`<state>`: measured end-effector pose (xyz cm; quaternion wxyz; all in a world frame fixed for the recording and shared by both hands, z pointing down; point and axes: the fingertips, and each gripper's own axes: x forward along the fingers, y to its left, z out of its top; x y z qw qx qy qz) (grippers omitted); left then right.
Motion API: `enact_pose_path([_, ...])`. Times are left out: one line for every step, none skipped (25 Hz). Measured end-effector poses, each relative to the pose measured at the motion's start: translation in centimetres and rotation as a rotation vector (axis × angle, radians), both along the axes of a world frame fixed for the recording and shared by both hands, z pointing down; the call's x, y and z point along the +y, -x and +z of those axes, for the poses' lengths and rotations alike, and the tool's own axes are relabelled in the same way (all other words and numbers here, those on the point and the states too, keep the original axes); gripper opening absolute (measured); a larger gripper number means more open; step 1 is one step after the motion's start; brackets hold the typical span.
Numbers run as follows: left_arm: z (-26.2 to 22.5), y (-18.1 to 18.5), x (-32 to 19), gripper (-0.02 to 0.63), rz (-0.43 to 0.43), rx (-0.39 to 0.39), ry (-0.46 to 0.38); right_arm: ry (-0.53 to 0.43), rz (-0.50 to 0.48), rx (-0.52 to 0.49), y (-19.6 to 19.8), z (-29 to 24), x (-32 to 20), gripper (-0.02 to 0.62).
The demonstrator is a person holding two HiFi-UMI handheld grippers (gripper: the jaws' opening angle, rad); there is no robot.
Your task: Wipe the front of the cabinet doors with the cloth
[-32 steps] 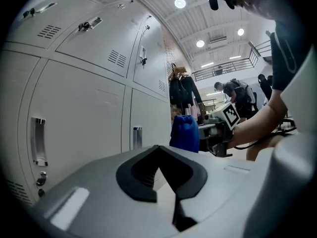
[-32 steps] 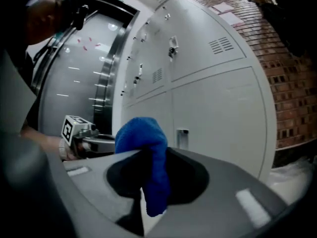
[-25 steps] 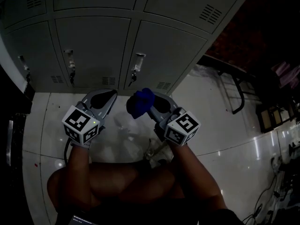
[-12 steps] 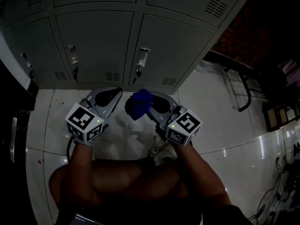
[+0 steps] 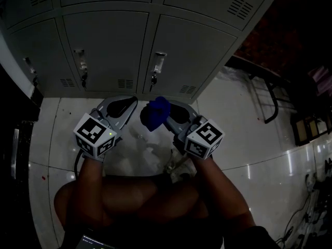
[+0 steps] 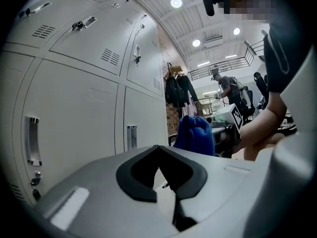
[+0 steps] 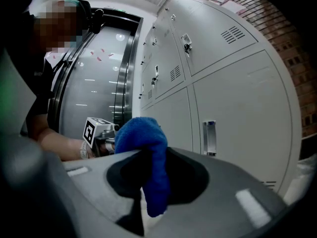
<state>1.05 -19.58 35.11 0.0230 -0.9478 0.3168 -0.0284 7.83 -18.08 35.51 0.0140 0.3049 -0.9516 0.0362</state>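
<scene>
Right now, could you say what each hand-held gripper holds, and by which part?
Right hand-held gripper: bunched blue cloth, pinched near its middle. Left hand-held gripper: shut, nothing held.

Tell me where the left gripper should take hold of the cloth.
Grip the bunched wad of cloth that bulges past the right gripper, coming from its left side. The tail is pinched between those jaws, so likely only the wad is free.
</scene>
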Motion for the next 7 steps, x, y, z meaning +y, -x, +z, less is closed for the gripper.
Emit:
enact_pose_path([-0.05,0.03,0.02,0.0,-0.001,0.001,0.001,0.002,0.001,0.0,0.01,0.03,0.0,0.077])
enact_pose_path([0.0,0.07,-0.01,0.0,-0.001,0.001,0.0,0.003,0.001,0.0,0.03,0.05,-0.01,0.077])
enact_pose_path([0.1,0.11,-0.06,0.0,0.0,-0.001,-0.003,0.003,0.0,-0.002,0.05,0.05,-0.03,0.077])
enact_pose_path([0.19,0.14,-0.1,0.0,0.001,-0.004,-0.005,0.002,-0.001,-0.003,0.07,0.04,-0.03,0.077])
enact_pose_path([0.26,0.17,-0.12,0.0,0.001,-0.006,-0.007,0.002,-0.002,-0.004,0.08,0.04,-0.04,0.077])
enact_pose_path([0.3,0.19,-0.14,0.0,0.001,-0.007,-0.007,0.002,-0.003,-0.005,0.09,0.04,-0.03,0.077])
enact_pose_path([0.34,0.22,-0.15,0.0,0.001,-0.008,-0.008,0.002,-0.004,-0.005,0.1,0.04,-0.03,0.077])
